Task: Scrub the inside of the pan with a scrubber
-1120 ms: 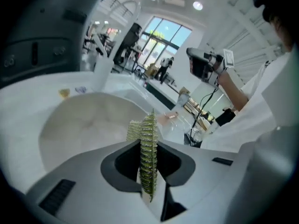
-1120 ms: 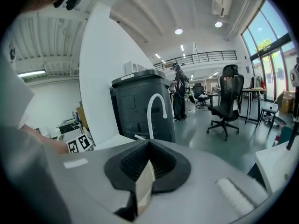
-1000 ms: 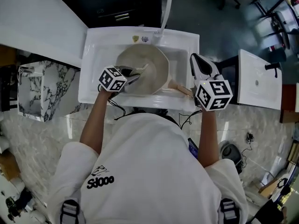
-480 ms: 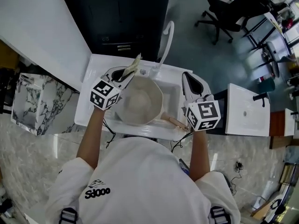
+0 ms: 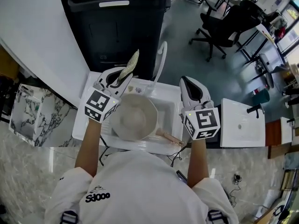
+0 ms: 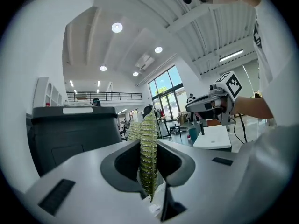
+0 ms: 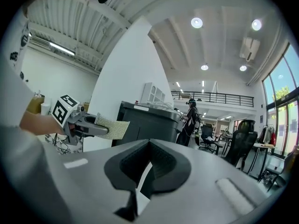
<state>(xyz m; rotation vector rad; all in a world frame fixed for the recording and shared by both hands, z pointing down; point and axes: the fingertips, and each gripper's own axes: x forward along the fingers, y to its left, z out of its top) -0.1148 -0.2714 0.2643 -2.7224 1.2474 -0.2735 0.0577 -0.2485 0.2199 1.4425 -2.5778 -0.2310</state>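
Down in the sink [image 5: 170,107], the pan [image 5: 134,120] sat upright with nothing touching it. Above its far rim, the left hand-held gripper [image 5: 116,80] was clamped on the scrubber [image 5: 127,67], which stood clear of the pan. The right hand-held gripper [image 5: 189,85] hovered beside the sink, jaws together on nothing. Scrubbing was not under way, I judged; next, the scrubber needed lowering onto the pan's inside.

L gripper [image 5: 117,77] lifted scrubber [image 5: 129,64] out of pan [image 5: 135,119].

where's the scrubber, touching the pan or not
Apart. Head view shows the scrubber clamped in the left gripper, held up clear of the pan.
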